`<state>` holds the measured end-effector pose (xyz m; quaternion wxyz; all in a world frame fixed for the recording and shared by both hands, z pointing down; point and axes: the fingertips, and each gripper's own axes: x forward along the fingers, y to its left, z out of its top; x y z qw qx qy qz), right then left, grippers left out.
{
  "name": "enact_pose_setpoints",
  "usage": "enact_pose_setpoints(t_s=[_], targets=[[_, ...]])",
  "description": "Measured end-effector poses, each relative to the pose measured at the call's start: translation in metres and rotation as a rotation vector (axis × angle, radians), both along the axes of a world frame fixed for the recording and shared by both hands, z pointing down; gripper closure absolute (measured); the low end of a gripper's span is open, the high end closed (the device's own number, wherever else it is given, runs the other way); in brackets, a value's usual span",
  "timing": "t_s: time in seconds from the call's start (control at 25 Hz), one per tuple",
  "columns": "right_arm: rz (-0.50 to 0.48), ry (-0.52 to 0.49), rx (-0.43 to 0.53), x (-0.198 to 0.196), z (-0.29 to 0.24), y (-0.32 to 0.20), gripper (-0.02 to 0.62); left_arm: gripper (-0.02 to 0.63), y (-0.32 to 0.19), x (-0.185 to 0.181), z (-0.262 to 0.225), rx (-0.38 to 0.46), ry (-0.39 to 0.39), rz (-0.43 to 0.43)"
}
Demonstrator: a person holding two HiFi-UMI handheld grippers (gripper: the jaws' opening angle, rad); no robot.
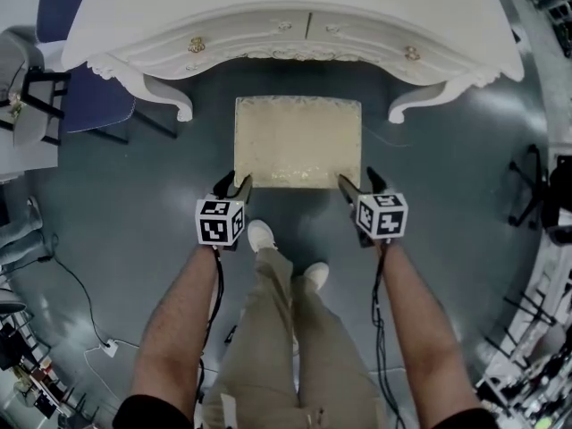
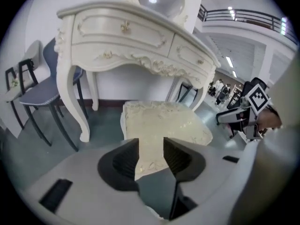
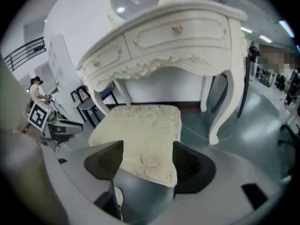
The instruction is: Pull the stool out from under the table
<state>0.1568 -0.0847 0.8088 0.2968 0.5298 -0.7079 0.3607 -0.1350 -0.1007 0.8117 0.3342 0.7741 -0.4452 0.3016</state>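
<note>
Pinching cream padded rectangular stool's [image 1: 298, 141] near corners: left gripper [image 1: 234, 181], right gripper [image 1: 357, 179], forearms [image 1: 183, 311] angled down.
Grey floor [image 1: 134, 195]; carved white table [image 1: 295, 7] just beyond.

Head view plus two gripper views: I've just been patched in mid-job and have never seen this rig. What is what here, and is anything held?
There is no robot arm here: a person holds a two-jaw gripper in each hand. The head view looks steeply down from a camera on their head. In it the left gripper and right gripper, each carrying a marker cube, reach to the near corners of the cream stool. The stool stands on the grey floor, mostly out in front of the white table. The other two pictures come from cameras riding on the grippers, looking along their jaws. Each shows a stool corner between its jaws, but I cannot tell whether the pads press on it. A blue chair stands beside the table.
</note>
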Motion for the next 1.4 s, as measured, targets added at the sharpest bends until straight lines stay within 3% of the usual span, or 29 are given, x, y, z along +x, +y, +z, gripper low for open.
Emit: enact_pose_setpoints(t_s=[0.08, 0.16, 0.2, 0.24, 0.48, 0.68, 0.96, 1.4], targets=[[0.002, -0.015, 0.125, -0.009, -0.047, -0.003, 0.289, 0.490, 0.000, 0.000, -0.043, 0.108, 0.042, -0.063], [0.026, 0.016, 0.243, -0.011, -0.098, -0.003, 0.506, 0.570, 0.001, 0.001, -0.092, 0.206, 0.070, -0.118], [0.029, 0.030, 0.292, -0.012, -0.124, -0.001, 0.571, 0.590, 0.002, 0.003, -0.118, 0.254, 0.075, -0.132], [0.025, 0.033, 0.335, -0.015, -0.148, 0.002, 0.590, 0.603, 0.003, 0.005, -0.145, 0.302, 0.076, -0.137], [-0.052, 0.021, 0.552, -0.016, -0.291, 0.024, 0.594, 0.603, 0.022, 0.026, -0.310, 0.548, 0.095, -0.106], [-0.096, 0.047, 0.658, -0.005, -0.389, 0.038, 0.594, 0.603, 0.034, 0.030, -0.423, 0.679, 0.109, -0.092], [-0.159, 0.075, 0.725, -0.004, -0.484, 0.060, 0.594, 0.603, 0.062, 0.038, -0.534, 0.769, 0.108, -0.105], [-0.164, 0.059, 0.792, -0.009, -0.588, 0.096, 0.594, 0.603, 0.101, 0.049, -0.642, 0.860, 0.108, -0.108]])
